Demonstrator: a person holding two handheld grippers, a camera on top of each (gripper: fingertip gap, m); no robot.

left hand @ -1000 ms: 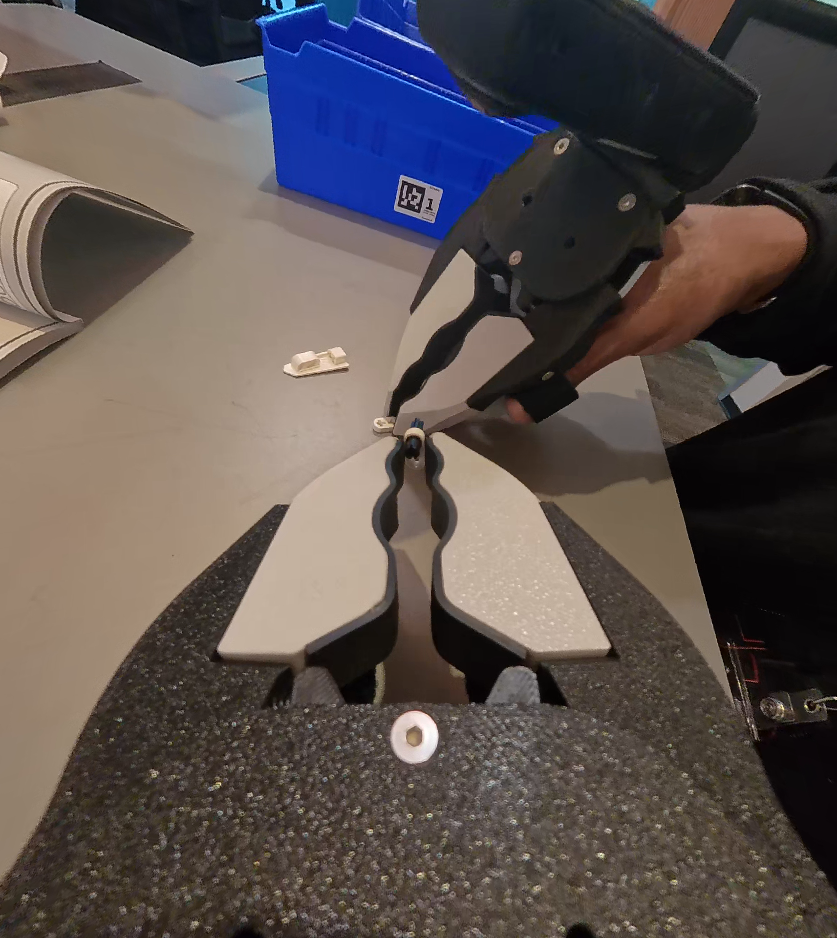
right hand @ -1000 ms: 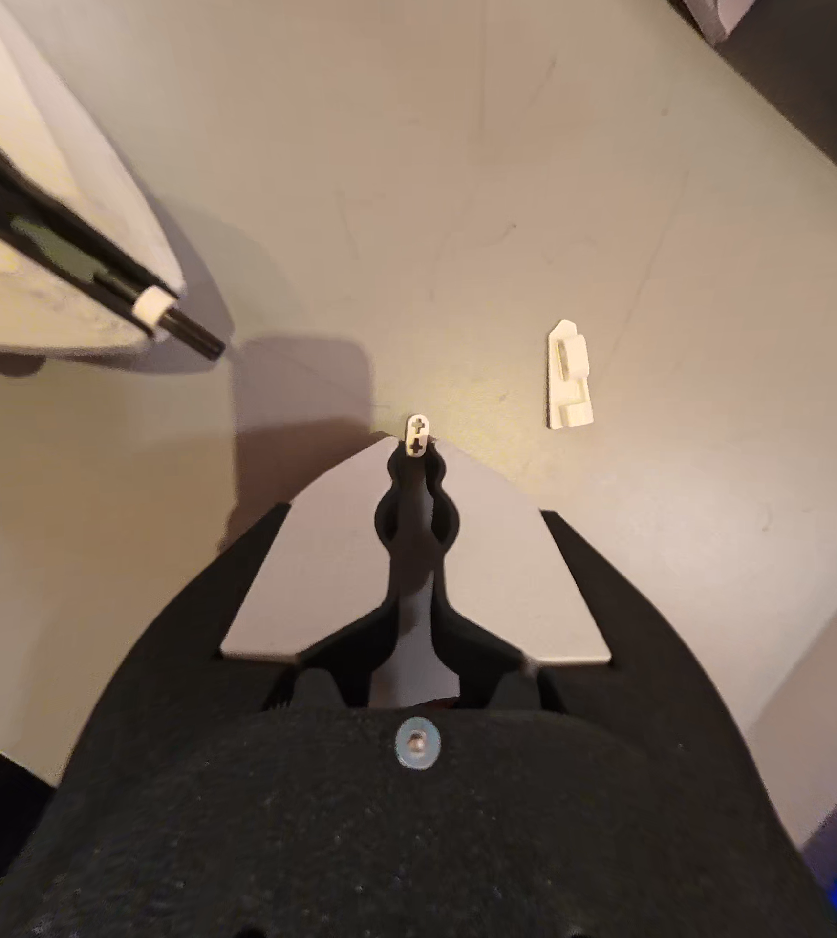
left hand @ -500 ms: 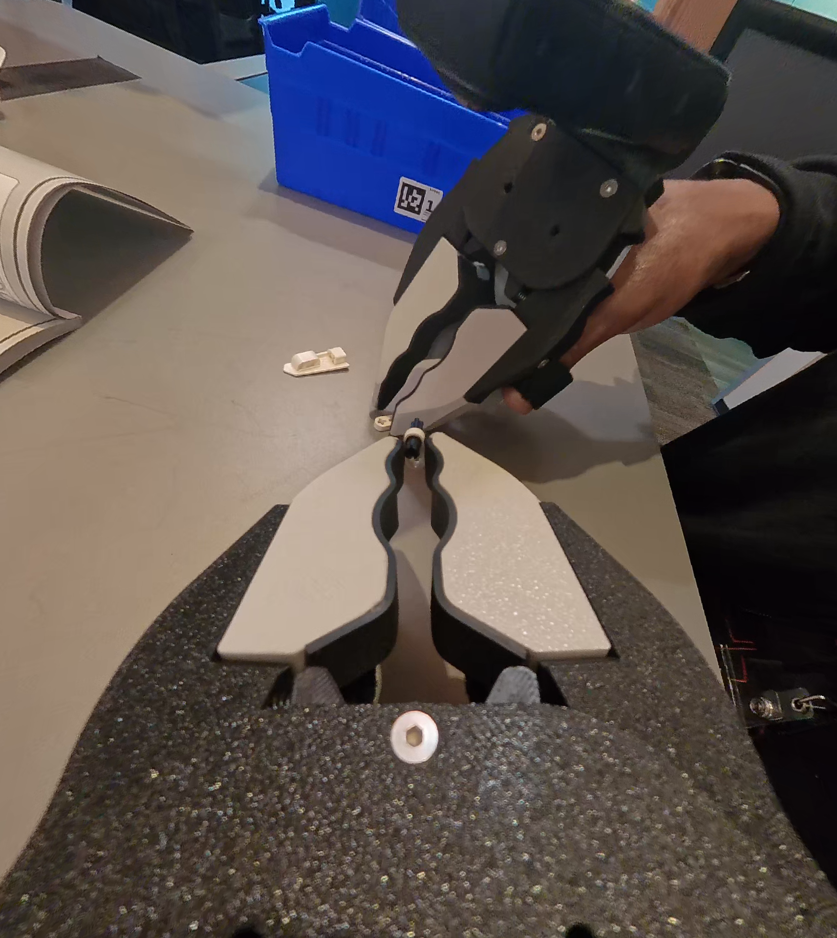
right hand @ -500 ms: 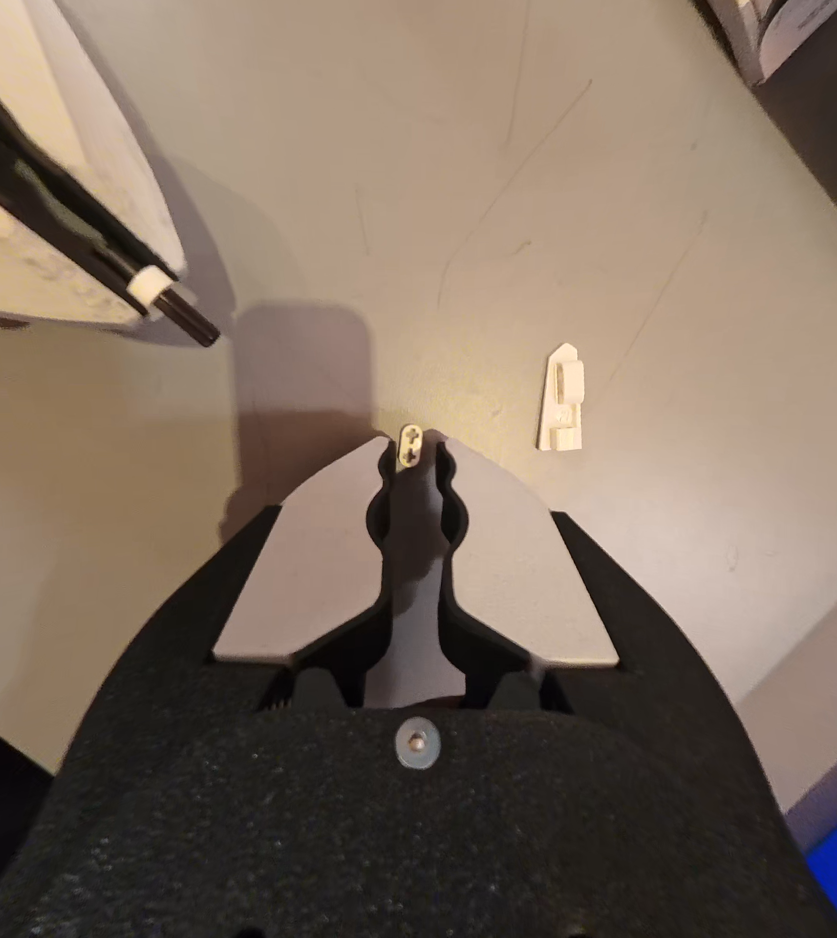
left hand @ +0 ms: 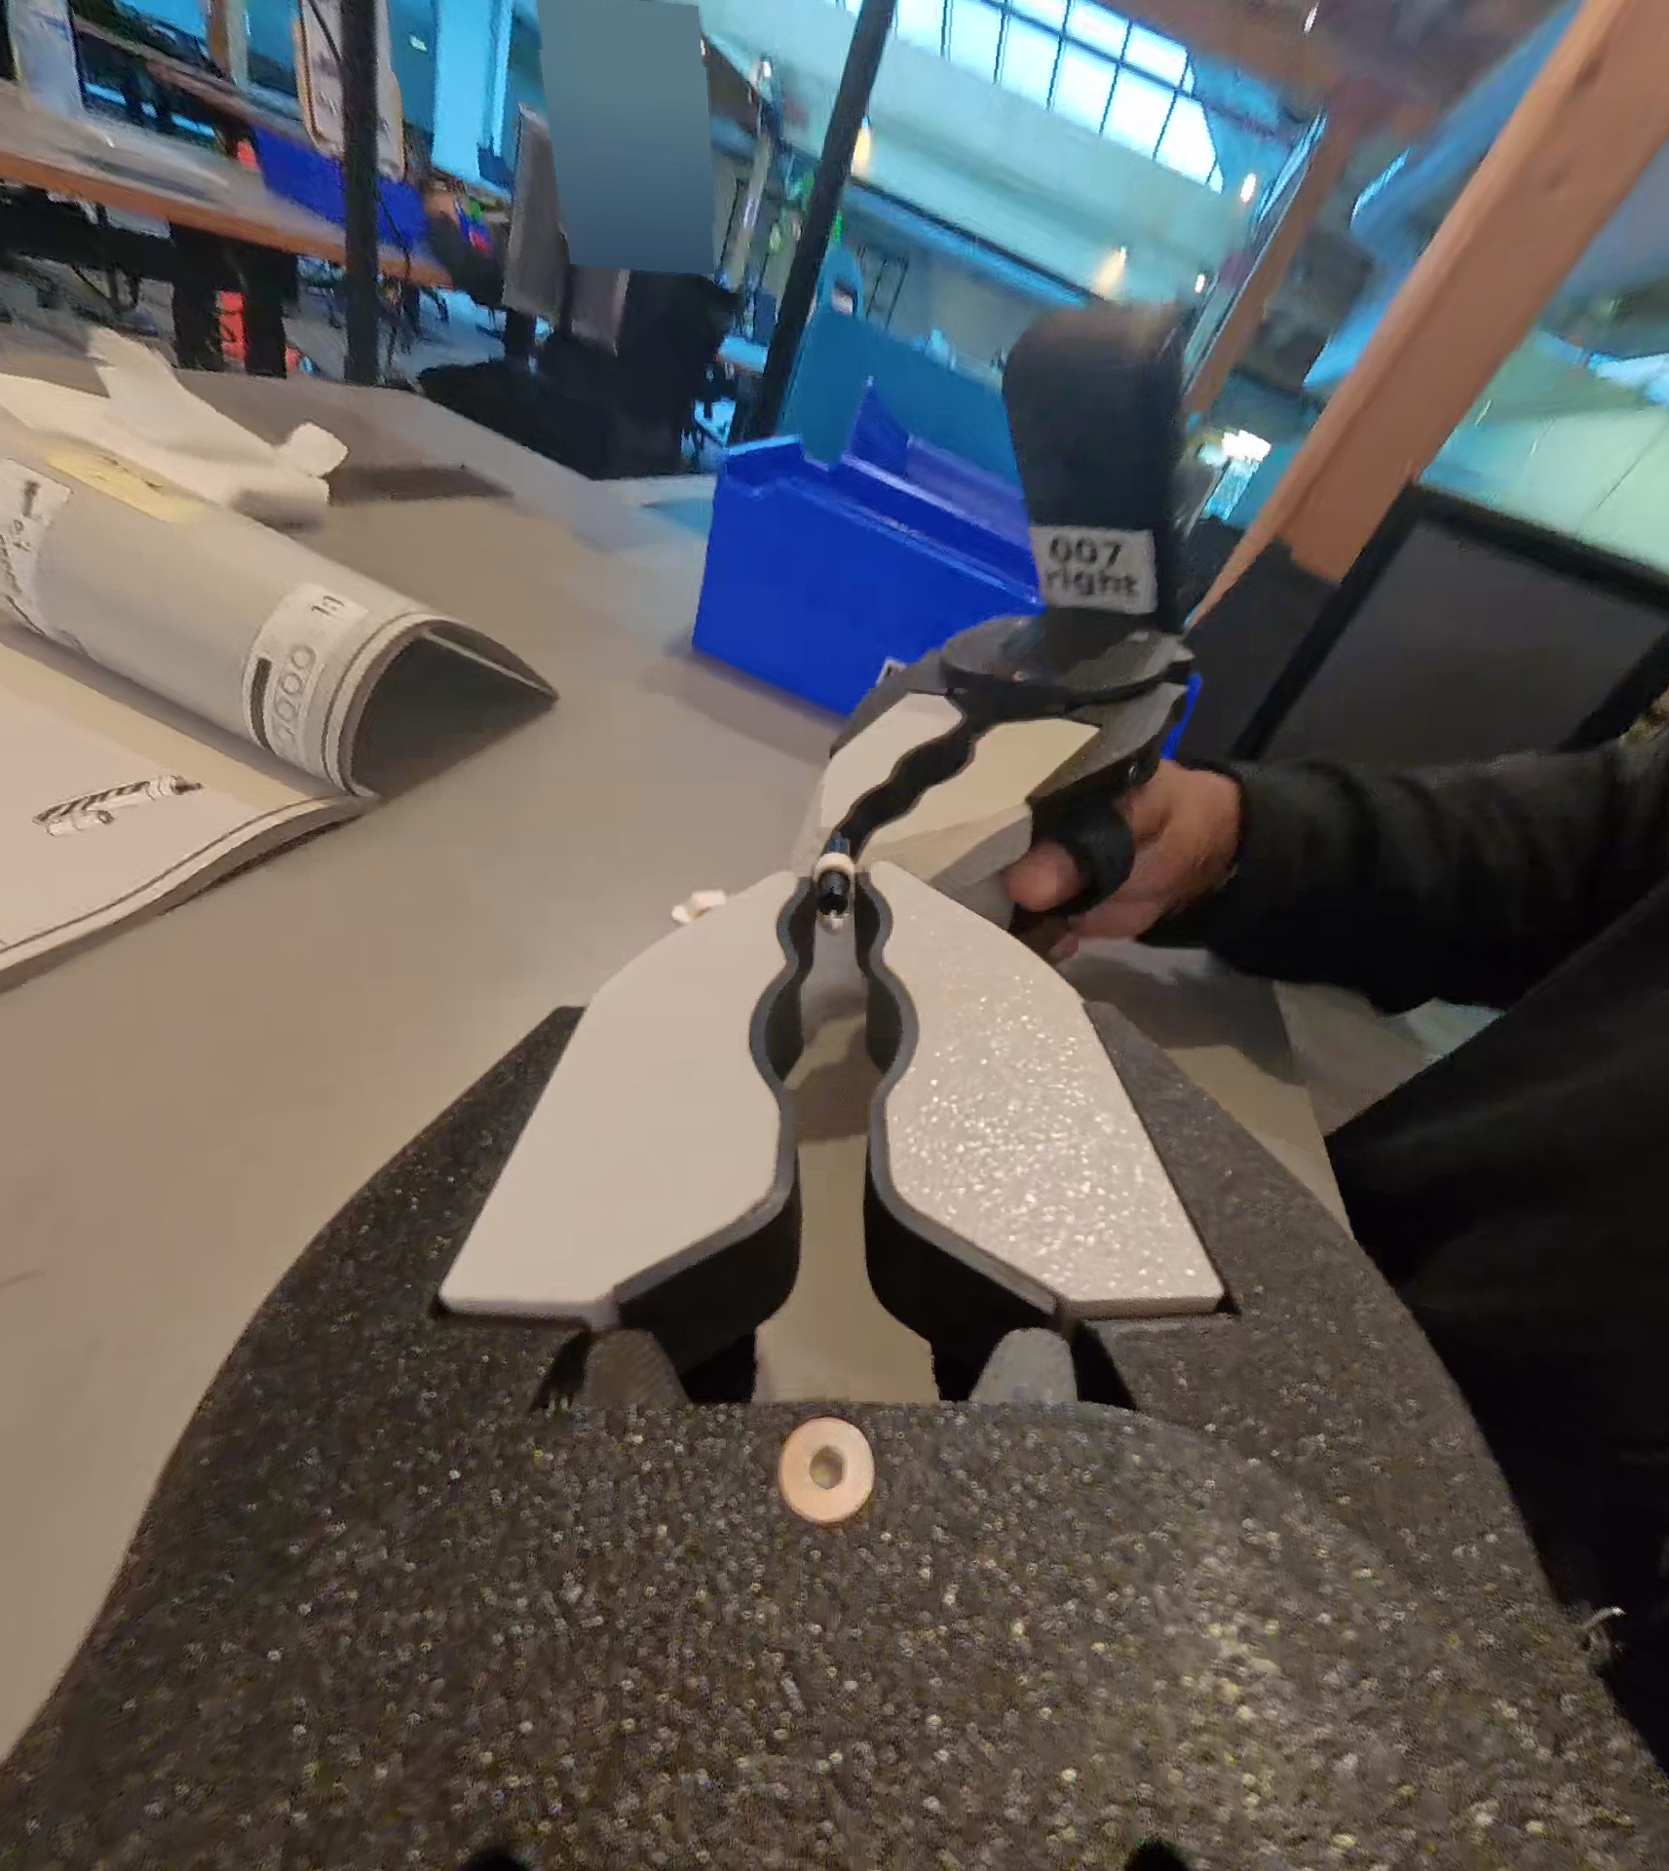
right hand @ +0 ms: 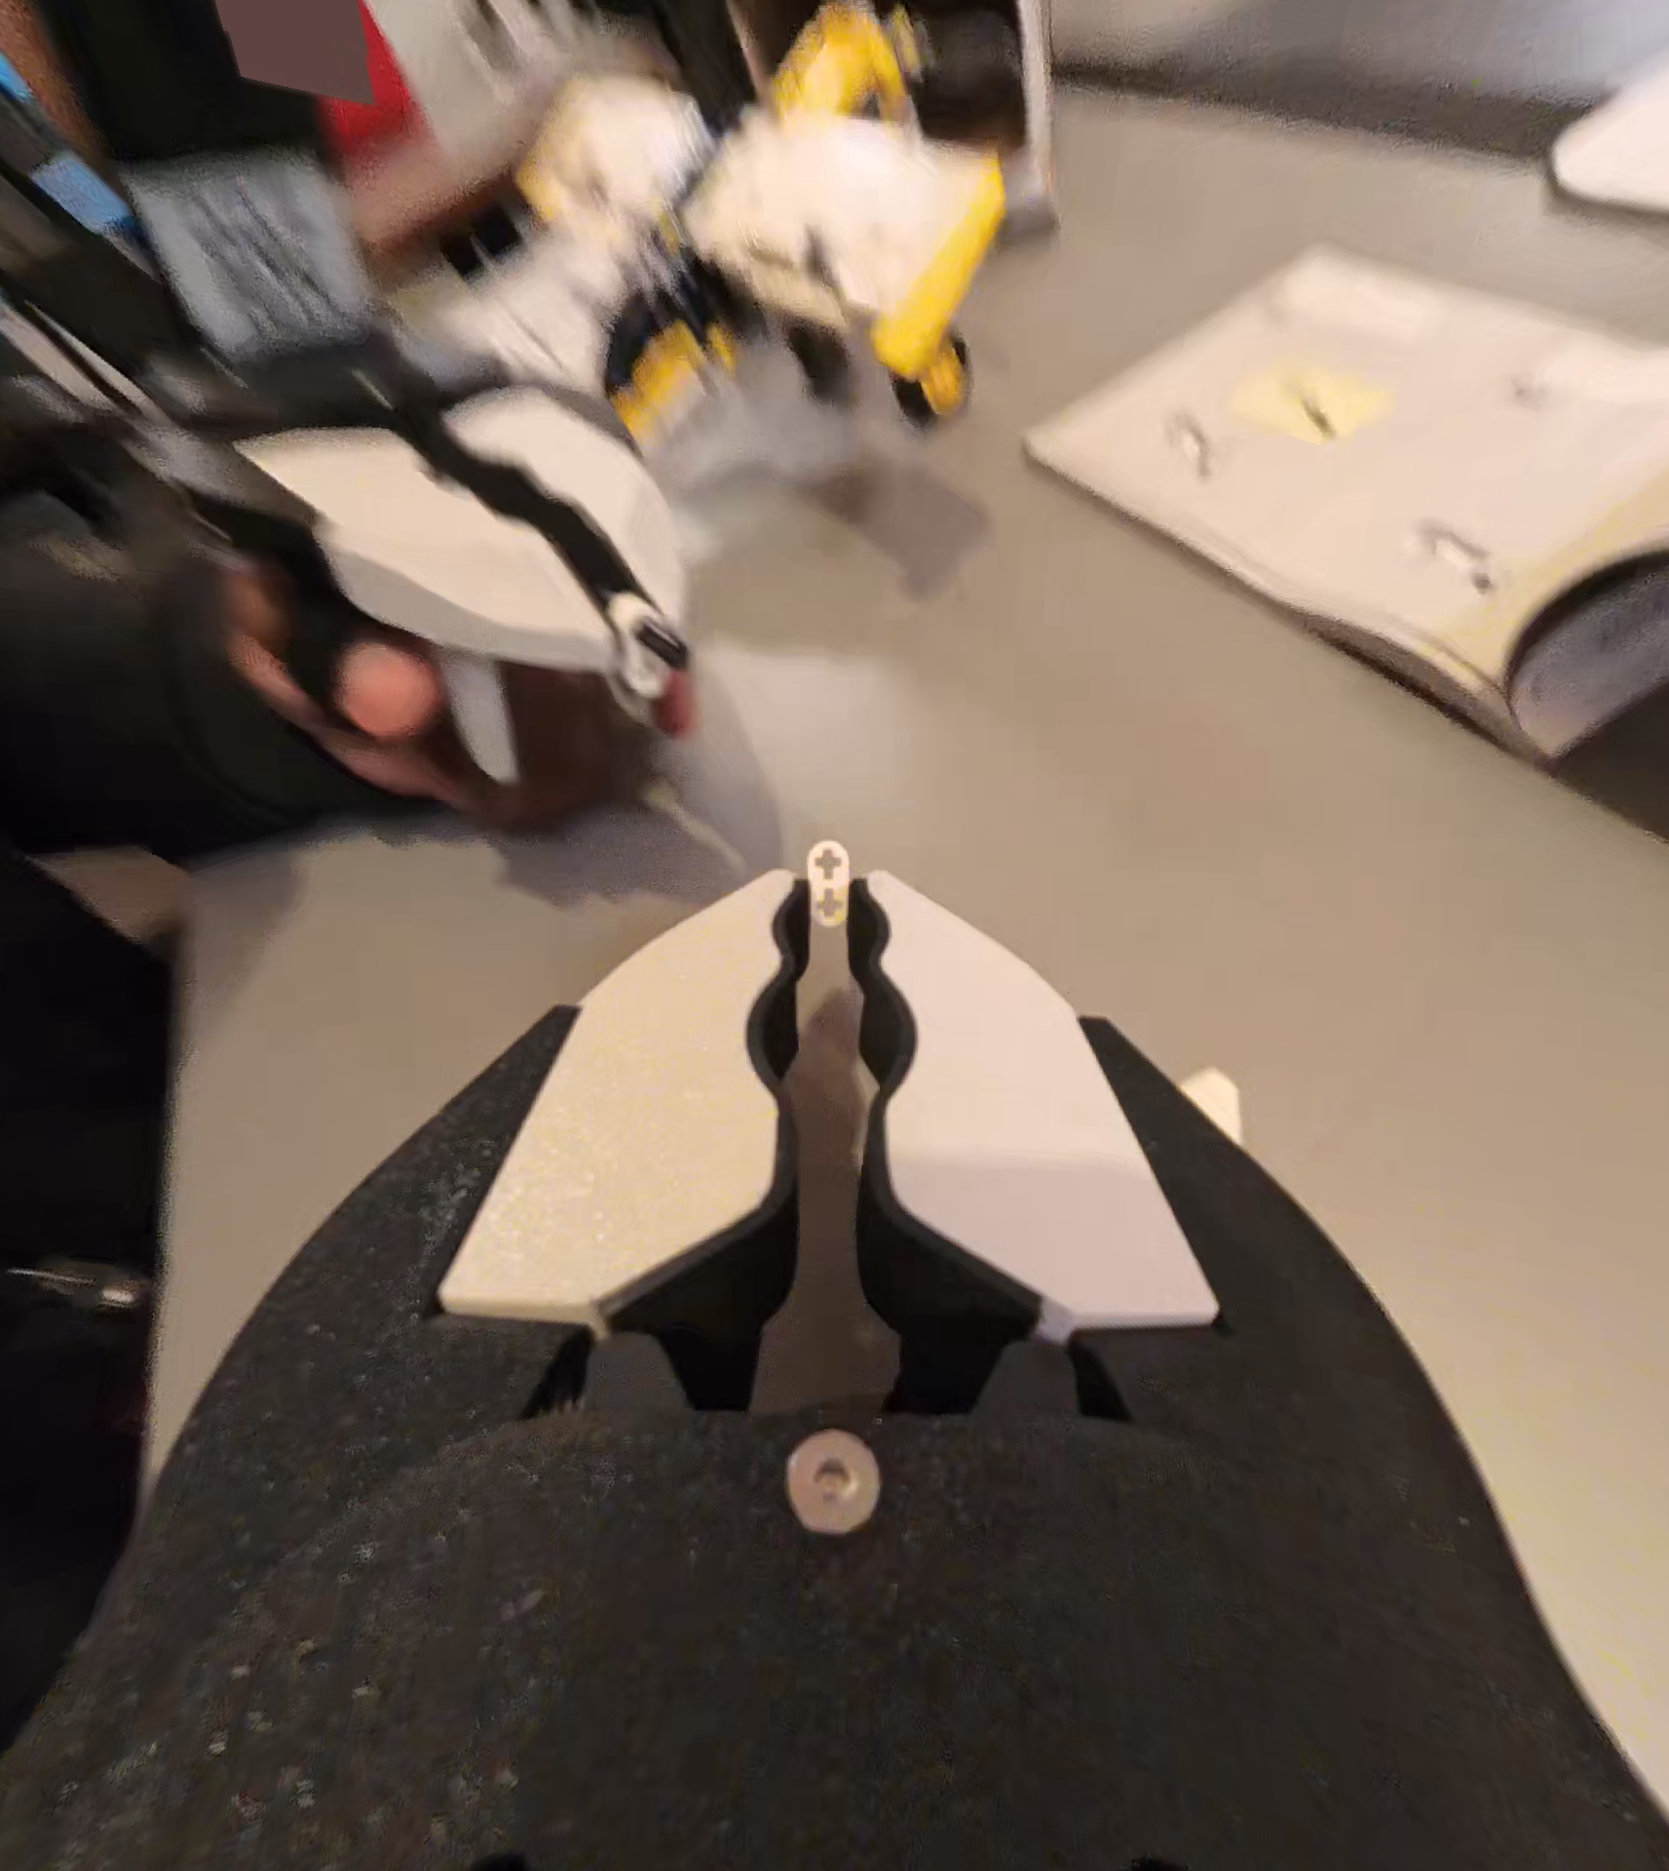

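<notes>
My left gripper is shut on a short black pin with white bushes, held above the grey table. It also shows blurred in the right wrist view, with the pin sticking out of its tips. My right gripper is shut on a small white two-hole link, which stands upright between the fingertips. In the left wrist view the right gripper comes in from the upper right, and its tips are almost at the pin's outer end. A hand holds it.
An open instruction booklet lies at the left; it also shows in the right wrist view. A blue bin stands behind. A small white part lies on the table. A blurred yellow, white and black model stands farther off. Tip to tip, the grippers are about 6 centimetres apart.
My right gripper opened briefly around the white link, shut on it again and lifted it off the table. Both grippers tilted up and face each other. The left kept hold of its pin.
</notes>
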